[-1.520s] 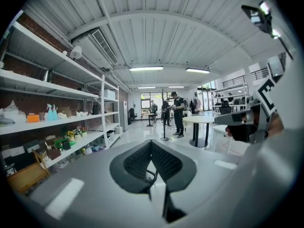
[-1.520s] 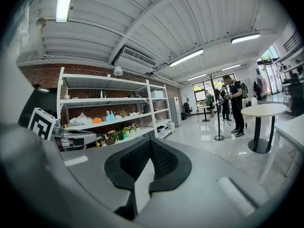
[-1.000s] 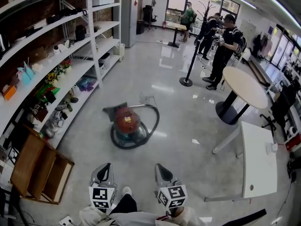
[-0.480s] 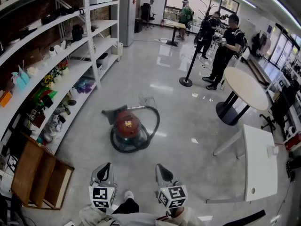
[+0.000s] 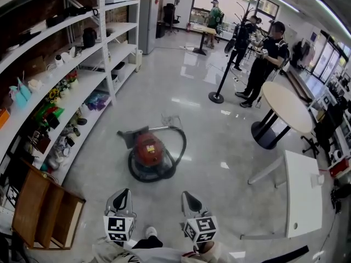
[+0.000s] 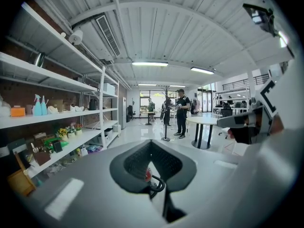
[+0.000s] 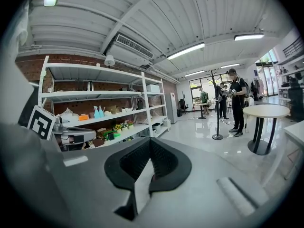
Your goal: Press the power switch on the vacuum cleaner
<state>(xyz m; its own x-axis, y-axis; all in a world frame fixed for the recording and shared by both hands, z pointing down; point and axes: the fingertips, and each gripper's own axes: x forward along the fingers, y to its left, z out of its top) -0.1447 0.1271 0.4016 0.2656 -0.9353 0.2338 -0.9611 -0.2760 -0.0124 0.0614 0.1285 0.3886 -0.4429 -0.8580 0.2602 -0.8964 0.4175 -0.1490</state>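
The vacuum cleaner (image 5: 149,149), a red canister with its dark hose (image 5: 178,147) looped round it, sits on the glossy floor in the middle of the head view. Its floor head (image 5: 129,136) lies at its left. The switch itself is too small to make out. My left gripper (image 5: 124,193) and right gripper (image 5: 185,194) are held low near my body, well short of the cleaner, both shut and empty. In the left gripper view, a bit of the red canister (image 6: 148,175) shows through the gap under the closed tips of the left gripper (image 6: 151,143). The right gripper (image 7: 150,140) points over the floor.
White shelving (image 5: 82,86) full of small items runs along the left. A wooden crate (image 5: 44,201) stands at the near left. On the right are a round table (image 5: 288,106), a white table (image 5: 304,190) and a stanchion post (image 5: 218,95). People (image 5: 263,59) stand beyond.
The vacuum cleaner has slid slightly lower in the head view as I walk toward it. Both grippers keep their pose and stay shut.
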